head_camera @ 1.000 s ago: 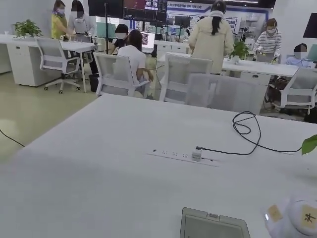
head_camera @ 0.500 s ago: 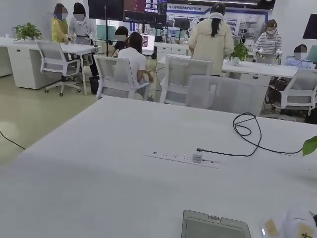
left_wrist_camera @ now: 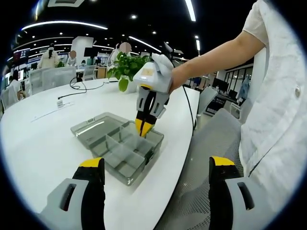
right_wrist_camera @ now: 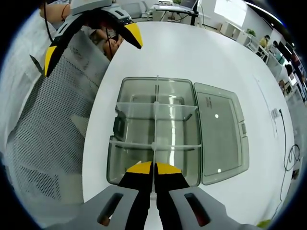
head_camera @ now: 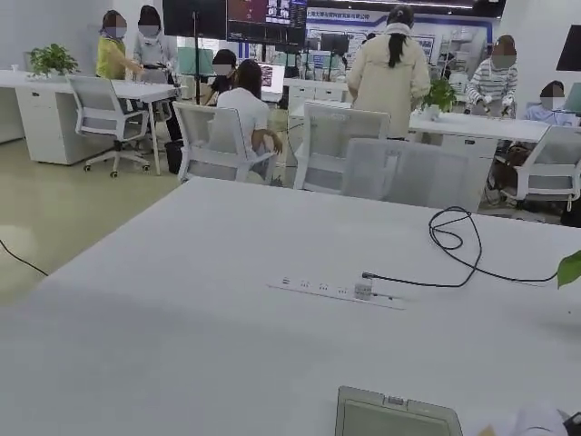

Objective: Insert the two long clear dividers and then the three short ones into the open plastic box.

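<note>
Right tool [right_wrist_camera: 153, 168] pinches divider [right_wrist_camera: 156, 120] standing inside plastic box [right_wrist_camera: 175, 130].

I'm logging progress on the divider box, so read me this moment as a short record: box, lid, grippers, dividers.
box: open on the white table
lid: swung open, flat beside it
right gripper: shut on a clear divider along the middle
left gripper: open, holding nothing
crosswise dividers: two in place, crossing the held one
seating: cannot tell if the held one is fully down
</note>
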